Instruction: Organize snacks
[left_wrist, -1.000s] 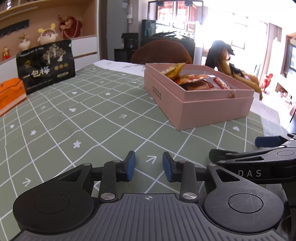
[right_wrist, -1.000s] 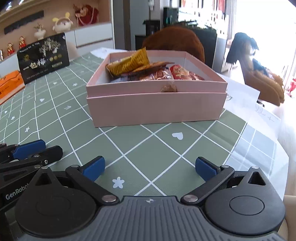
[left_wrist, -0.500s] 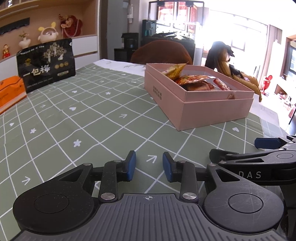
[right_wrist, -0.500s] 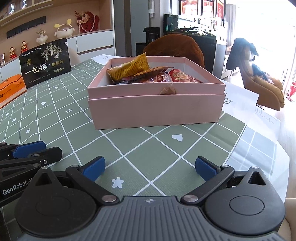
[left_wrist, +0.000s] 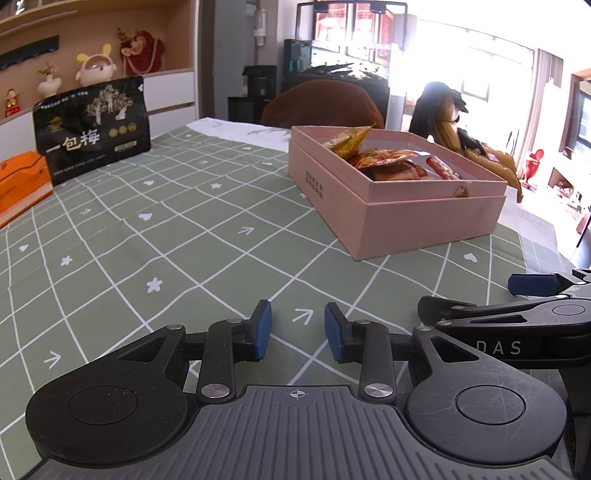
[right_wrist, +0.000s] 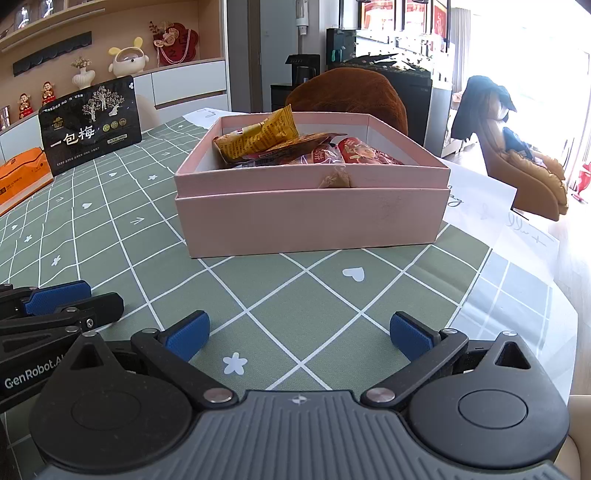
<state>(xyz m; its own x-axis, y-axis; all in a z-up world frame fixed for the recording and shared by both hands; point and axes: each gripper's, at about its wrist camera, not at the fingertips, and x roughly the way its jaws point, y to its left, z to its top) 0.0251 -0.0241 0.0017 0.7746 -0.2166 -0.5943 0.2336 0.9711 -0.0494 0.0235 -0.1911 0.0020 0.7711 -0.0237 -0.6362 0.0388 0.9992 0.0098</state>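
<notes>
A pink box (right_wrist: 310, 218) stands on the green checked tablecloth, holding several snack packets: a yellow one (right_wrist: 258, 136) and red ones (right_wrist: 362, 153). It also shows in the left wrist view (left_wrist: 417, 218), to the right. My left gripper (left_wrist: 297, 330) is low over the cloth, its jaws a small gap apart and empty. My right gripper (right_wrist: 299, 332) is wide open and empty, just in front of the box. Each gripper shows at the edge of the other's view.
A black snack bag (left_wrist: 92, 129) stands at the far left of the table next to an orange box (left_wrist: 20, 184). The table's right edge (right_wrist: 535, 280) has white paper on it. A brown chair (right_wrist: 351, 96) is behind the box.
Both views have tilted up a little, and the right view has the box slightly farther away. The jaws keep the same openings.
</notes>
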